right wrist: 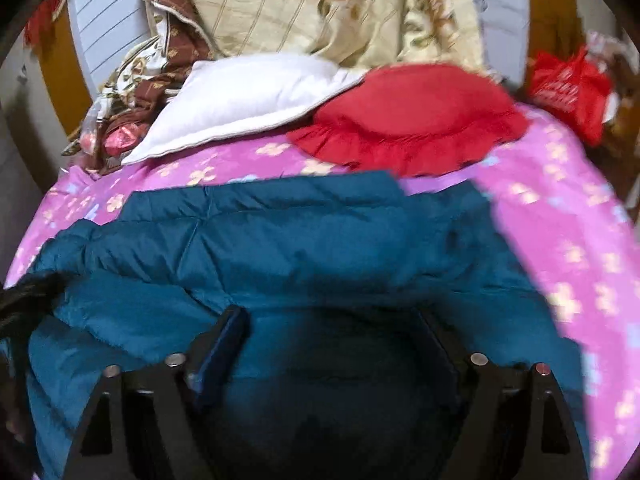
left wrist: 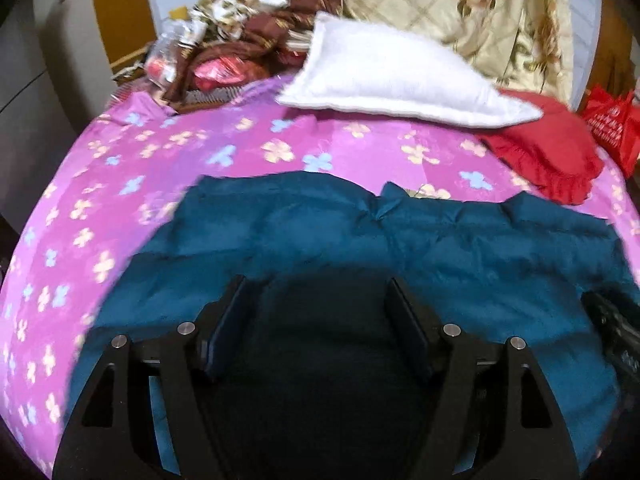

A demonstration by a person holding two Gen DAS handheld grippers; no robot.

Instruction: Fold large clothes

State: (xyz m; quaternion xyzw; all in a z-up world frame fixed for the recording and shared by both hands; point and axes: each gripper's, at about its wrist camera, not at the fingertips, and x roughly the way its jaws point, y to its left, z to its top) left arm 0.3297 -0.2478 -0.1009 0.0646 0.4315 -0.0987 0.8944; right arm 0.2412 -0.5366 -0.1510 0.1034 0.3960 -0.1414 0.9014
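A teal padded jacket [left wrist: 320,224] lies spread flat across a pink flowered bedsheet [left wrist: 168,148]. My left gripper [left wrist: 316,304] hovers low over the jacket's near part. Its jaws stand wide apart and only shadowed fabric shows below them; the pads press on nothing. In the right wrist view the same jacket [right wrist: 304,240] fills the middle. My right gripper [right wrist: 332,328] is open just above it, fingers spread, with no fabric pinched. A dark blurred shape [left wrist: 614,336] at the jacket's right edge cannot be made out.
A white pillow [left wrist: 392,80] and a red frilled cushion [right wrist: 412,116] lie beyond the jacket. Behind them are a cream floral quilt [right wrist: 312,8], brown patterned bedding [left wrist: 248,36] and a red bag [right wrist: 568,88]. Something black and furry [right wrist: 28,300] sits at the left edge.
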